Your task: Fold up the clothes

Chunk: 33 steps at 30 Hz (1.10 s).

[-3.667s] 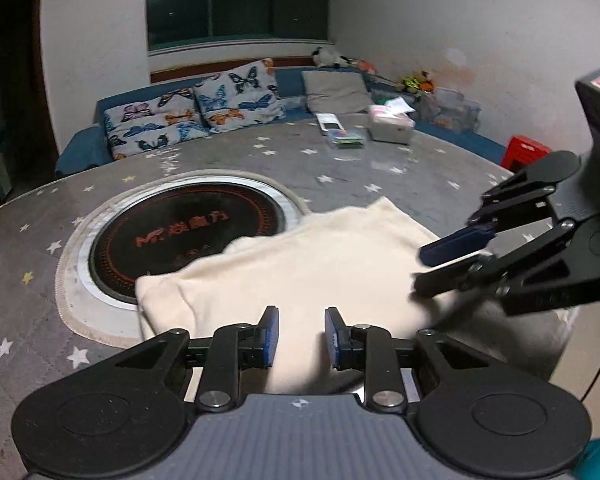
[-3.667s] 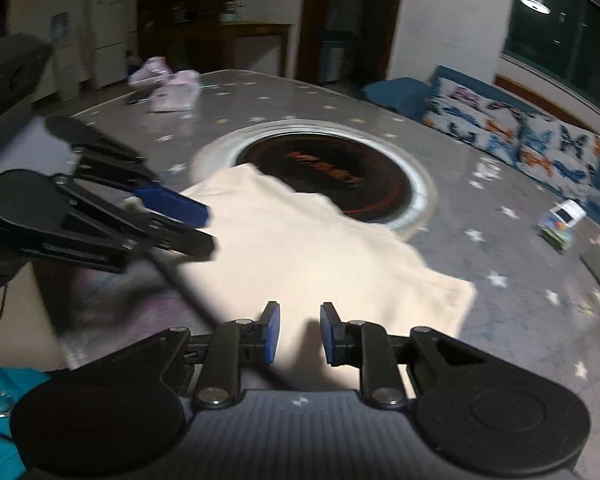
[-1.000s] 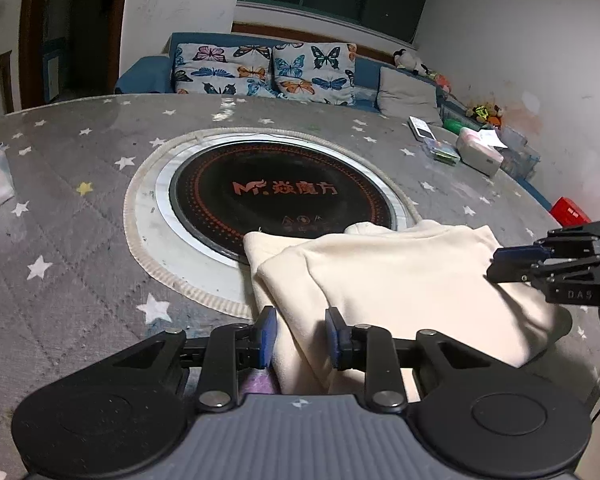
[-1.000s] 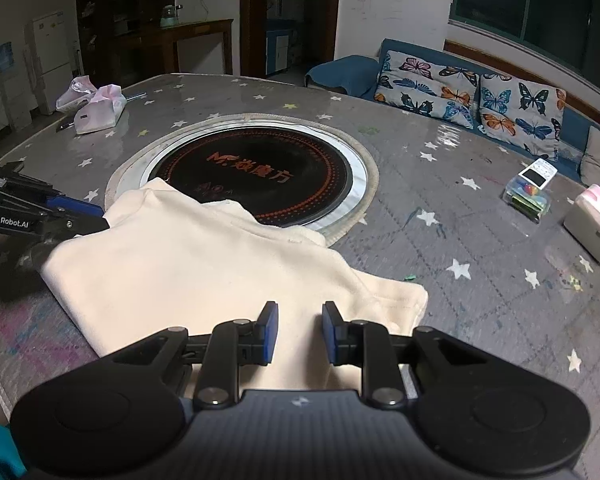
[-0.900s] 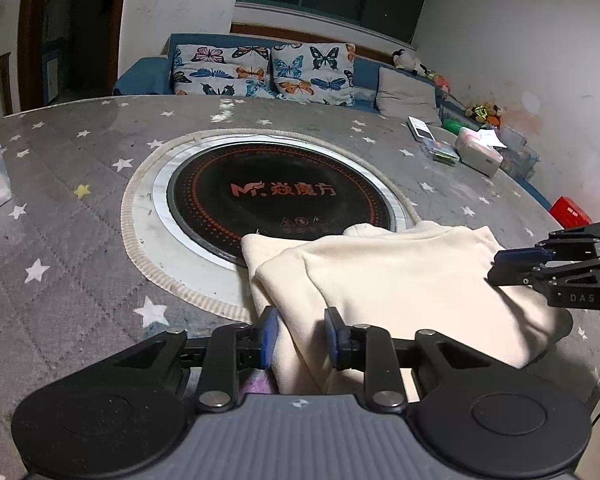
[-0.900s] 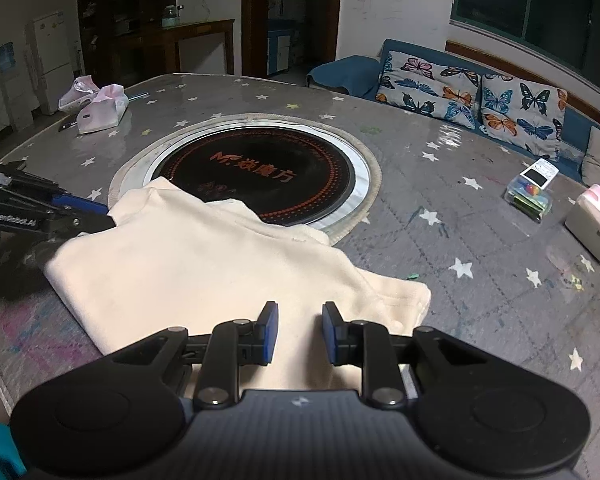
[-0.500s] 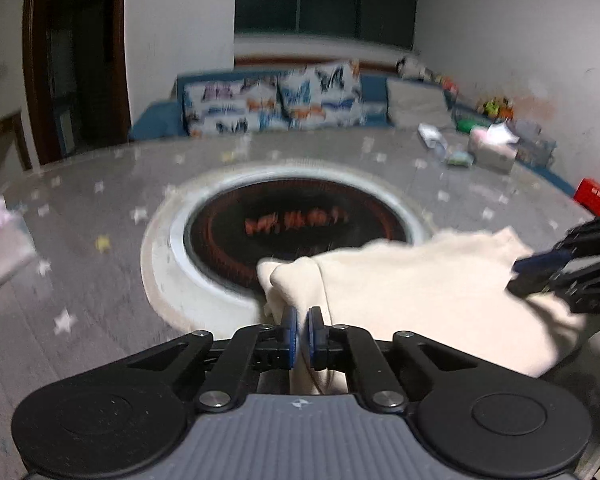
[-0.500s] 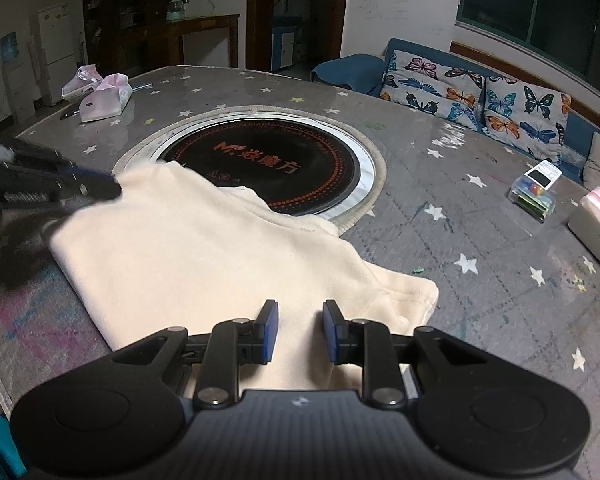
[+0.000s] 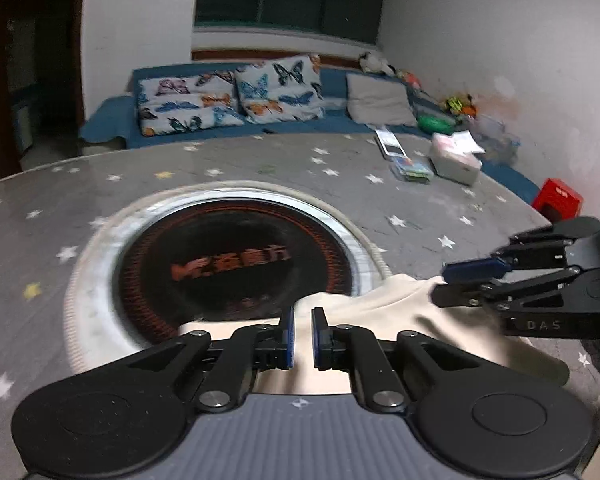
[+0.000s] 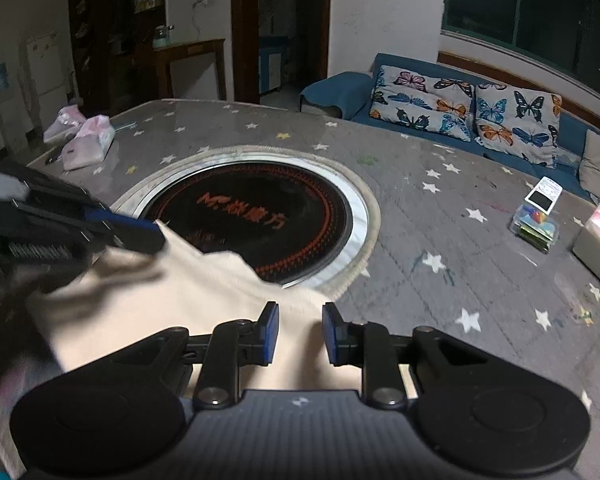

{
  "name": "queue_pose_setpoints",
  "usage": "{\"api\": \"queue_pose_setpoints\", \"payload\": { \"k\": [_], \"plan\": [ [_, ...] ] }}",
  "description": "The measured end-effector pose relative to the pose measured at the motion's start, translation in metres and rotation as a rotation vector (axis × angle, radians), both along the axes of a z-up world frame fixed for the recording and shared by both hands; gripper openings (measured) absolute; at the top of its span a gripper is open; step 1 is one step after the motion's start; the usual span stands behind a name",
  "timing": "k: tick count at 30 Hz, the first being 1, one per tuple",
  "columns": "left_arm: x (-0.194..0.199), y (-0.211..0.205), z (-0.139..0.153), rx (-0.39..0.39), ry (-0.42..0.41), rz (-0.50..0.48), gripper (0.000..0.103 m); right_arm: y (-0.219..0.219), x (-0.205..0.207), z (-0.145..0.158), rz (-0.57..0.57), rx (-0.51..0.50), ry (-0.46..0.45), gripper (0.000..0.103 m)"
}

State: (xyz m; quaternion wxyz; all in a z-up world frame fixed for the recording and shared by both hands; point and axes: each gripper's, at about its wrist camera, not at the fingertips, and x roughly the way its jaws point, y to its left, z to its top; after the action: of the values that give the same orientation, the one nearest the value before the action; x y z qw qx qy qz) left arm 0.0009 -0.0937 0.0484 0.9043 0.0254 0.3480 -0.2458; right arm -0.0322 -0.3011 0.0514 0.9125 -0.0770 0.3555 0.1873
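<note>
Now | cream garment [image 10: 188, 296] rumpled | left tool [image 9: 302, 334] pinching it | right tool [image 10: 299, 330] spread apart

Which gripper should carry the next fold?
Left gripper, probably: it looks clamped on the garment edge, which lifts toward it. The right gripper is open above the garment, gripping nothing.

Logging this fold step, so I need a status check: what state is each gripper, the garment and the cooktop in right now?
Left gripper: jaws nearly shut, pinching the cream garment's edge.
Right gripper: jaws open, over the garment, gripping nothing.
Cream garment: partly folded, its left corner lifted.
Round cooktop: dark, its near edge covered by the garment.
</note>
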Motion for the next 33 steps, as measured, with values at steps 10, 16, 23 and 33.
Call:
{"api": "queue_pose_setpoints", "payload": {
  "k": [10,16,23,33],
  "plan": [
    [0.017,-0.02,-0.021,0.029,0.051,0.003,0.012,0.008,0.007,-0.01,-0.016,-0.051,0.013,0.022],
    [0.005,-0.015,-0.013,0.041,0.023,0.025,0.042,0.015,-0.016,-0.001,0.034,-0.047,-0.006,0.023],
    [-0.014,-0.001,0.0,0.013,-0.022,0.072,0.054,0.023,-0.047,-0.005,0.092,-0.035,0.015,0.038],
    [-0.048,0.025,0.017,-0.058,-0.139,0.168,0.103,0.021,-0.061,-0.019,0.051,-0.005,0.022,0.061]
  ]
}}
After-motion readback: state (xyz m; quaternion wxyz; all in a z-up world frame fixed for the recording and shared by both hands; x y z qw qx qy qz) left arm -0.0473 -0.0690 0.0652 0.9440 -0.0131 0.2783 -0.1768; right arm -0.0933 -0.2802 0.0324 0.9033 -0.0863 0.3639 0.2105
